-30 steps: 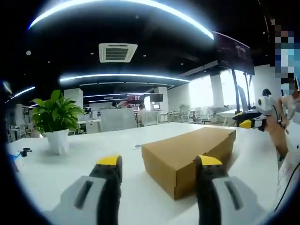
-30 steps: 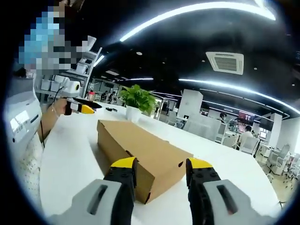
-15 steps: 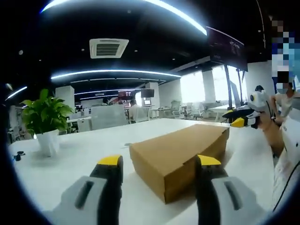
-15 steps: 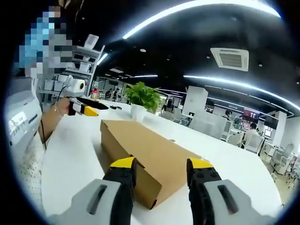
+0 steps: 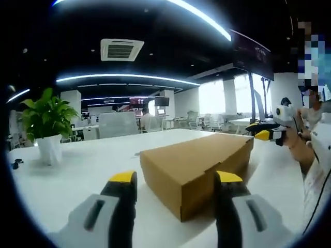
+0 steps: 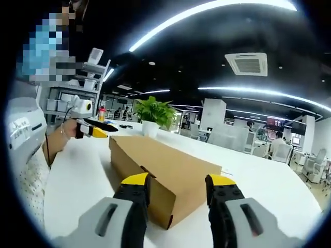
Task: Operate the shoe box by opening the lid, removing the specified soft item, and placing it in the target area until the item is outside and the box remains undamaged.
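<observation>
Shoe box: we see a plain brown cardboard box [image 5: 194, 165] with its lid shut flat. It is long, with sharp corners and smooth sides. In the right gripper view its near end [image 6: 160, 178] has a small cut notch on the top edge.
Where it is: the shoe box lies on the white table [image 5: 67, 178], just ahead of both tools, with one tool at each end.
Left tool: our left tool [image 5: 176, 182] has its two yellow-tipped jaws apart and holds nothing. A box corner sits between them.
Right tool: our right tool [image 6: 176, 183] also has its jaws apart and holds nothing.
Other things: a green plant in a white pot [image 5: 47, 129] stands on the table, well apart from the box.
</observation>
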